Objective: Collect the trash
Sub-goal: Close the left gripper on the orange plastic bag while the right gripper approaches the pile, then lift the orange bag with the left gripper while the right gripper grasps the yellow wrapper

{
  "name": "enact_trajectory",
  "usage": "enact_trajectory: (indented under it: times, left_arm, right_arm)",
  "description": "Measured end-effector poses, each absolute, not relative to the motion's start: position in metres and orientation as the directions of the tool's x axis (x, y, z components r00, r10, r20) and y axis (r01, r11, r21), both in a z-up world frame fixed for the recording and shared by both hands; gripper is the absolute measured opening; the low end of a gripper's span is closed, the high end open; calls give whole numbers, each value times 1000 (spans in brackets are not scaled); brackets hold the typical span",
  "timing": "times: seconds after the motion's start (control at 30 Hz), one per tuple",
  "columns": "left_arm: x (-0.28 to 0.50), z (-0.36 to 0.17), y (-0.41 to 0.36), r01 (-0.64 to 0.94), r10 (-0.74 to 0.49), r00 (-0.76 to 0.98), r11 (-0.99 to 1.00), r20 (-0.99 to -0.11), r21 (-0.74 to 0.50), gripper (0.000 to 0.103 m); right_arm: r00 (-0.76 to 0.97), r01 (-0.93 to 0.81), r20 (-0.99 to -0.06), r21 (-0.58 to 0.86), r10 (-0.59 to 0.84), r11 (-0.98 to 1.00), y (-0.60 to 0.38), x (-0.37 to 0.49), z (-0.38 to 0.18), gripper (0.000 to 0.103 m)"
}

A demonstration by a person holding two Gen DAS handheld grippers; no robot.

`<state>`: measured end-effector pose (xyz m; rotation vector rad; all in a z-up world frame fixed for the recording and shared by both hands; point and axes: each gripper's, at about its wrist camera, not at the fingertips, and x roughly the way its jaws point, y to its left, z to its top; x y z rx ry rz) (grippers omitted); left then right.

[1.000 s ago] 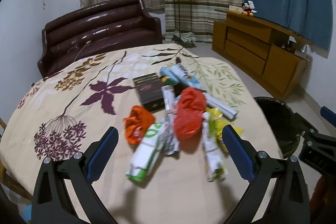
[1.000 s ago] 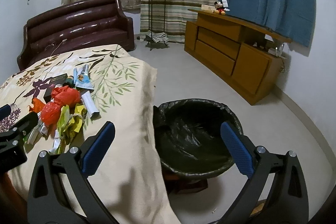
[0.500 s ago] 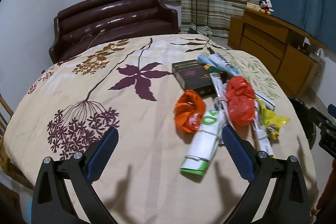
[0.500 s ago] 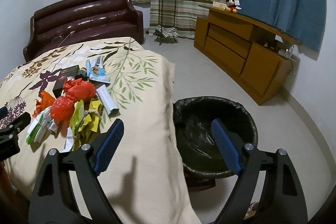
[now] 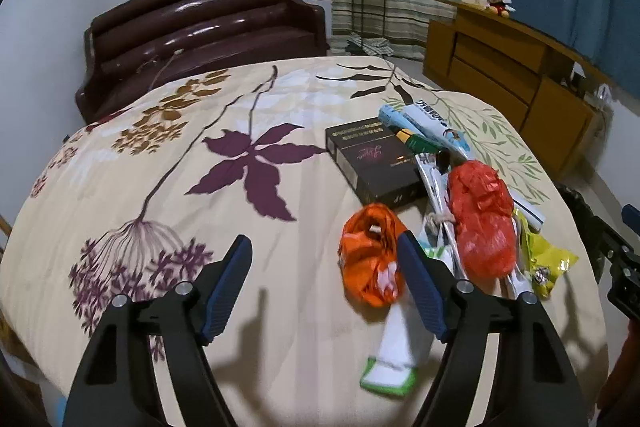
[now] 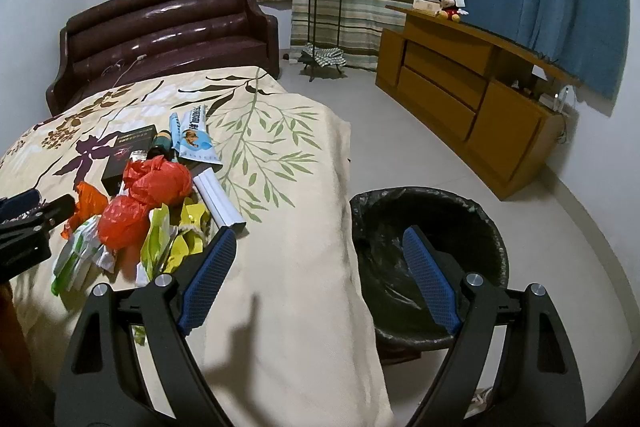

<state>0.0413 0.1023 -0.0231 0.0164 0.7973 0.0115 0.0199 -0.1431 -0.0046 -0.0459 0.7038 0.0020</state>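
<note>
A pile of trash lies on the flowered bedspread [image 5: 248, 107]: an orange bag [image 5: 370, 255], a red bag [image 5: 480, 219], a black box [image 5: 372, 159], a white-green packet [image 5: 394, 355], a yellow wrapper [image 5: 548, 263] and a blue-white tube [image 5: 436, 127]. My left gripper [image 5: 324, 239] hovers just left of the pile. Its jaws are closing with nothing between the pads; the orange bag lies by its right finger. My right gripper [image 6: 320, 234] is open and empty, over the bed edge between the red bags [image 6: 160, 179] and the black-lined bin [image 6: 432, 255].
A dark sofa [image 5: 200, 27] stands behind the bed. A wooden sideboard [image 6: 472, 99] lines the right wall, with a plant stand [image 6: 326, 7] by the curtains. Bare floor [image 6: 380, 131] runs between bed, bin and sideboard.
The left gripper has shifted left, so the pile now sits to its right, and its jaws have narrowed. The right gripper has swung toward the bed and its jaws have narrowed a little.
</note>
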Motion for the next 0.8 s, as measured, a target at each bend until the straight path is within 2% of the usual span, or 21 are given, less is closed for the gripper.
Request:
enact_trajectory:
  times: [0.4, 0.5, 0.67, 0.8]
  left_arm:
    - [70, -32, 99, 94, -75, 651, 995, -755, -17, 72]
    - [71, -32, 100, 115, -111, 646, 992, -755, -48, 63]
    - [72, -30, 99, 151, -172, 640, 984, -749, -98, 41]
    - [70, -30, 99, 152, -175, 645, 983, -744, -99, 41]
  right_arm:
    - [752, -25, -659, -29, -1, 999, -133, 33, -6, 83]
    - [749, -25, -662, -27, 1, 999, -131, 35, -8, 83]
    - [747, -28, -664, -28, 2, 999, -128, 36, -9, 83]
    - [749, -26, -663, -30, 0, 999, -128, 36, -9, 83]
